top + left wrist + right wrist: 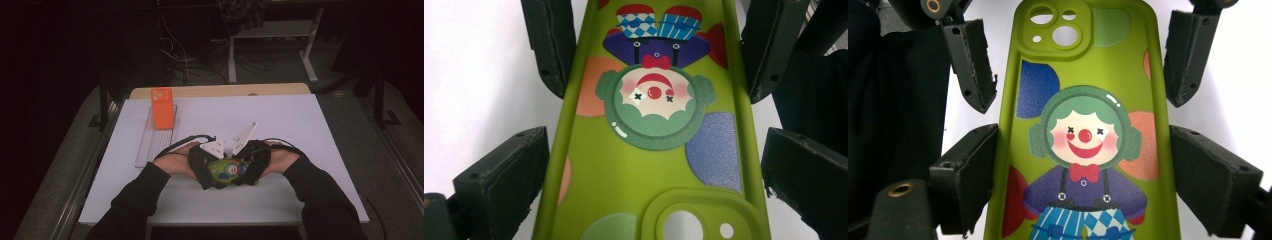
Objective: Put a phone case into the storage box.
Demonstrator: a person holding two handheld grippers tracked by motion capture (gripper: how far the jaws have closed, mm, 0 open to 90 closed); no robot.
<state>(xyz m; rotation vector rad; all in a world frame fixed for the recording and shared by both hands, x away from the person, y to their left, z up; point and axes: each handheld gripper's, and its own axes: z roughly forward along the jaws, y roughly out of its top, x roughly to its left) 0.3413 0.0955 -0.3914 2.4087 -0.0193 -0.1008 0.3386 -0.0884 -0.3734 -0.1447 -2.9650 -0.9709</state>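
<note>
Both of our grippers are clamped on the same green phone case [229,170], one at each end. Our left gripper [651,155] has its padded jaws pressed against the case's two long edges near the camera-hole end, and our right gripper [1083,170] pinches the long edges at the opposite end, by the clown's trousers. In the high view the two meet nose to nose, the left gripper [207,167] and the right gripper [250,167] with the case bridged between them, near the front middle of the white table [300,125].

As we judge it, the pick-up is done and the case is held firmly in a shared grip; what is left seems to be fitting it onto a phone. The orange phone [161,107] lies well apart on the ribbed clear tray [150,150] at the back left, so that step has not begun.

The case itself looks soft and rubbery, lime green with a raised rim and a raised block of camera openings. Its back shows a cartoon clown with green hair, a red nose, a red bow tie and blue checked trousers, among coloured spots.
</note>
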